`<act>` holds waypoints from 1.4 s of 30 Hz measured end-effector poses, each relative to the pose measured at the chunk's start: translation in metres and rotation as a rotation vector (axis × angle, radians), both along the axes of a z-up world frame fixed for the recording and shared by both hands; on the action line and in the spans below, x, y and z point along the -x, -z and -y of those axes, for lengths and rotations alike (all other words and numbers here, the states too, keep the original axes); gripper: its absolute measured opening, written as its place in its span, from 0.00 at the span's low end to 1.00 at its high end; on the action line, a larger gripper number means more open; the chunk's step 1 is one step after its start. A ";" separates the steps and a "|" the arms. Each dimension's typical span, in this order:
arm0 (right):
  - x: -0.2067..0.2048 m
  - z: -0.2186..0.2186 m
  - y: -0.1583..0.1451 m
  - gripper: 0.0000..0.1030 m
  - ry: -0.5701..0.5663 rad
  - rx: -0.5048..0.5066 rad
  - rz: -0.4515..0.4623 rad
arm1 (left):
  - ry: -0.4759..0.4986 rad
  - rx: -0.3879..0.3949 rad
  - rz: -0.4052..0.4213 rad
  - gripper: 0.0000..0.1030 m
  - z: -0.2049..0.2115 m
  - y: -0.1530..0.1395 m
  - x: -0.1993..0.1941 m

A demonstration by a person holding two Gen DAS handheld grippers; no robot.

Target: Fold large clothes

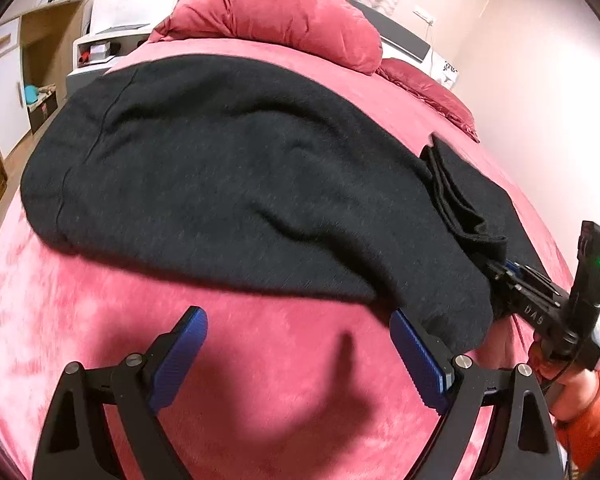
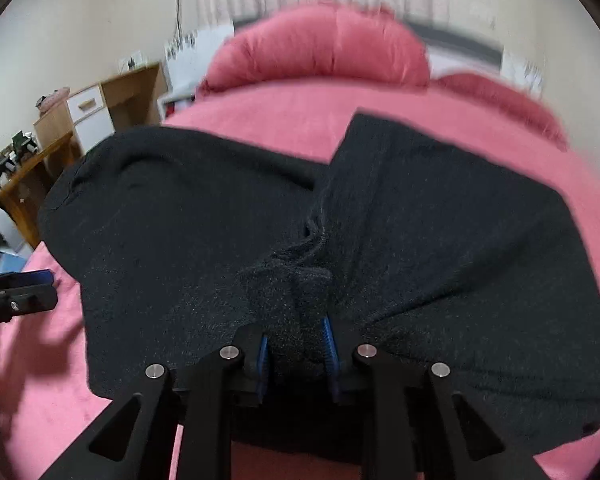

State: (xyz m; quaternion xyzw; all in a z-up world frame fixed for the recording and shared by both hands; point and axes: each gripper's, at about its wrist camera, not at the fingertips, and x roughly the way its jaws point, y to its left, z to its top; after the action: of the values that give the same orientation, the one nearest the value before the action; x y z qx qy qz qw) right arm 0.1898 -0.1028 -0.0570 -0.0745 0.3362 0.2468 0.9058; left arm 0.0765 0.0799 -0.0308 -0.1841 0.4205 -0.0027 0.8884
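Note:
A large black knit garment (image 1: 220, 184) lies spread on the pink bed (image 1: 180, 320). My left gripper (image 1: 296, 344) is open and empty, just above the bedspread at the garment's near edge; its right finger touches the hem. My right gripper (image 2: 294, 344) is shut on a bunched fold of the black garment (image 2: 292, 280), which fans out ahead of it across the bed (image 2: 260, 116). The right gripper also shows at the right of the left wrist view (image 1: 496, 276), pinching the cloth. The left gripper's blue fingertip shows at the left edge of the right wrist view (image 2: 28, 280).
A rolled pink duvet (image 1: 276, 16) and a pillow (image 1: 432, 92) lie at the head of the bed. A wooden desk and cabinet (image 2: 96, 112) stand left of the bed, with a white unit (image 1: 100, 52) beside it. A wall is at the right.

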 end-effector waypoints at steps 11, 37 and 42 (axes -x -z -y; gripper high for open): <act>0.025 0.023 -0.038 0.20 0.043 -0.174 0.052 | 0.058 -0.015 0.017 0.90 0.015 -0.005 0.000; 0.099 0.155 0.008 0.56 0.359 -0.459 -0.059 | 0.221 -0.048 -0.010 0.91 0.133 -0.040 -0.136; 0.096 0.218 0.016 0.57 0.536 -0.665 -0.109 | 0.218 0.041 -0.147 0.91 0.149 -0.018 -0.170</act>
State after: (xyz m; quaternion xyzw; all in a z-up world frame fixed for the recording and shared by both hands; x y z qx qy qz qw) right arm 0.0937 -0.3206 -0.0733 0.3246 0.2931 0.1013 0.8936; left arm 0.2466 -0.0688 -0.0125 -0.1554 0.5020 -0.0941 0.8456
